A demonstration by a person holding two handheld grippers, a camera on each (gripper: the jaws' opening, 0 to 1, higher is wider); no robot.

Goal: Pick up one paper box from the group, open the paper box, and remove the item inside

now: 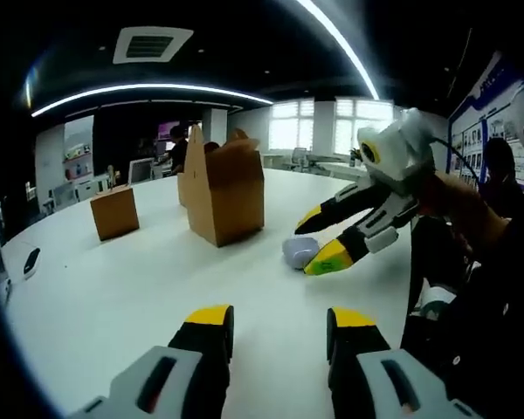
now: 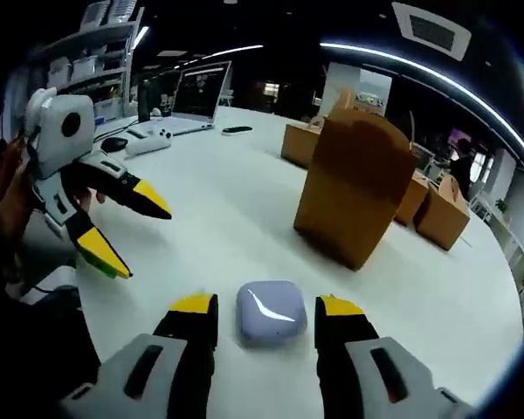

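An open-topped brown paper box (image 1: pixel 227 196) (image 2: pixel 354 188) stands upright on the white table (image 1: pixel 113 297) (image 2: pixel 227 209). A small rounded lavender case (image 2: pixel 272 312) (image 1: pixel 295 250) lies on the table just in front of it. My right gripper (image 2: pixel 266 307) (image 1: pixel 305 248) is open, one jaw on each side of the case with small gaps showing. My left gripper (image 1: pixel 279 321) (image 2: pixel 144 243) is open and holds nothing. It hovers over the table a short way from the case.
More brown boxes (image 1: pixel 114 212) (image 2: pixel 441 214) (image 2: pixel 301 140) stand farther back on the table. A laptop (image 2: pixel 196 96), a white controller (image 2: pixel 148 140), a mouse (image 2: pixel 113 142) and a phone (image 2: pixel 237 130) lie at the far side. People sit beyond the table.
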